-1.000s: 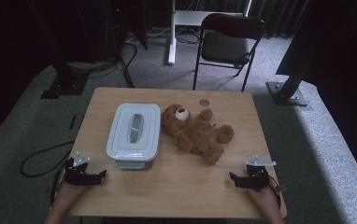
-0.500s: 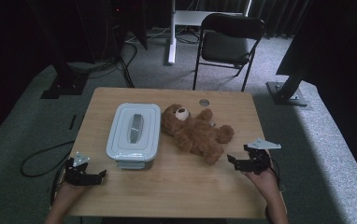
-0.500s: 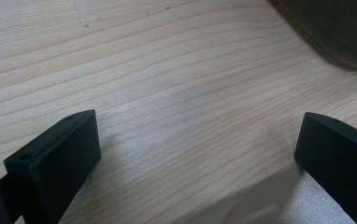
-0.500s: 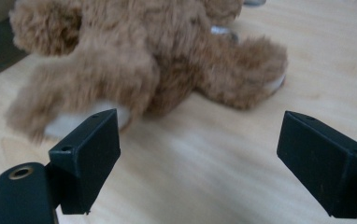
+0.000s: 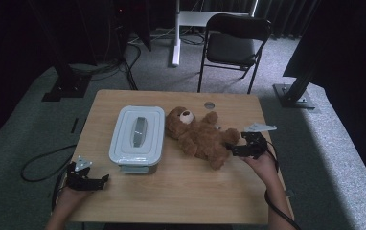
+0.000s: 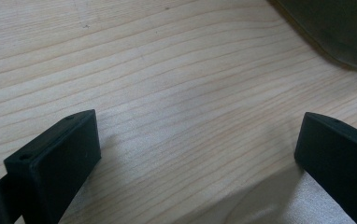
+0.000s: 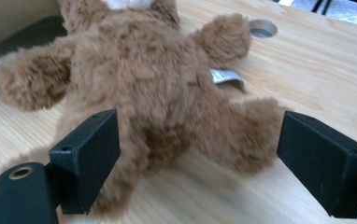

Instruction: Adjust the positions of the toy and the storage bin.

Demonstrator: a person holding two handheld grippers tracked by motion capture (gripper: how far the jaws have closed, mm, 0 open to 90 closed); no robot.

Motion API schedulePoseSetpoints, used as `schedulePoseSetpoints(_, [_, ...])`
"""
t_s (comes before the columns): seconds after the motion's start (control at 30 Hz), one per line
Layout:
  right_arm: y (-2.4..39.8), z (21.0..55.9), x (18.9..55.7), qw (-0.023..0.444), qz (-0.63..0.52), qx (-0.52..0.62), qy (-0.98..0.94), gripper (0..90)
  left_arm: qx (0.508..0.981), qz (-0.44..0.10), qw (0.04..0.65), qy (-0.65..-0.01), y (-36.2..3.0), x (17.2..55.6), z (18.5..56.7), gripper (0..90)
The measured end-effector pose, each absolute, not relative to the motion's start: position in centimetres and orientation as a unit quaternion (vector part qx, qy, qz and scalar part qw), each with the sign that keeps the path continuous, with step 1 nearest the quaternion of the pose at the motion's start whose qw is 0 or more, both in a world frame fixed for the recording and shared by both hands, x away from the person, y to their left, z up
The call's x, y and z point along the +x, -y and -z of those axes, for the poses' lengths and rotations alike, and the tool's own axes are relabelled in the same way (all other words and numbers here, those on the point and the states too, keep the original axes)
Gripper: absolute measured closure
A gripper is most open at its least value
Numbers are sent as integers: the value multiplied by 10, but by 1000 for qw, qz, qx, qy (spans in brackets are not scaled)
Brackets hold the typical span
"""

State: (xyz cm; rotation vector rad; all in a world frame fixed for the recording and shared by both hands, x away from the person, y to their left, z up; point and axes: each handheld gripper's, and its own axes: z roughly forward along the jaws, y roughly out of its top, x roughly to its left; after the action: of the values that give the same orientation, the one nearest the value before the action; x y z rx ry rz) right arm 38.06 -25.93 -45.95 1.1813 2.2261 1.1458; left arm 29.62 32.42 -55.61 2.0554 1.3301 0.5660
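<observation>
Teddy bear lies on its back near the middle of the tabletop, head toward the far left and legs spread toward the near right, just beside the lidded grey container, with one arm at or against the container's side. This posture leaves the legs and lower body exposed to an approach from the person's right.

Right tongs are at the bear's lower end. In the right gripper view the jaws stand wide apart with the bear's lower body and legs between and just beyond them. Neither jaw presses the fur. Judgement: the spread is set wide to take in a bulky, soft body, and the low, near-level approach suits a grasp around the leg or hip rather than from above. A white sewn-in label shows at the bear's side, clear of the jaws.

Left tongs rest at the near left corner of the tabletop, well apart from the bear and near the container's front edge. In the left gripper view the jaws are parted and hold nothing, with bare wood between them. Judgement: this hand is parked out of the way, placed to reach the container if its lid is wanted off.

Round cable port lies beyond the bear, unobstructed.
</observation>
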Motion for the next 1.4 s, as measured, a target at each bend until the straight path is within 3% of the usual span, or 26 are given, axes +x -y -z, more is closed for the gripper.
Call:
schedulePoseSetpoints(0.73, [202,454,441,124,-404,374,-825,127,778,-214,309,-503,-324,296,556,10])
schedulePoseSetpoints(1.4, [167,500,464,41,-366,373,-852,98,777,-215,309,-504,-324,296,556,10])
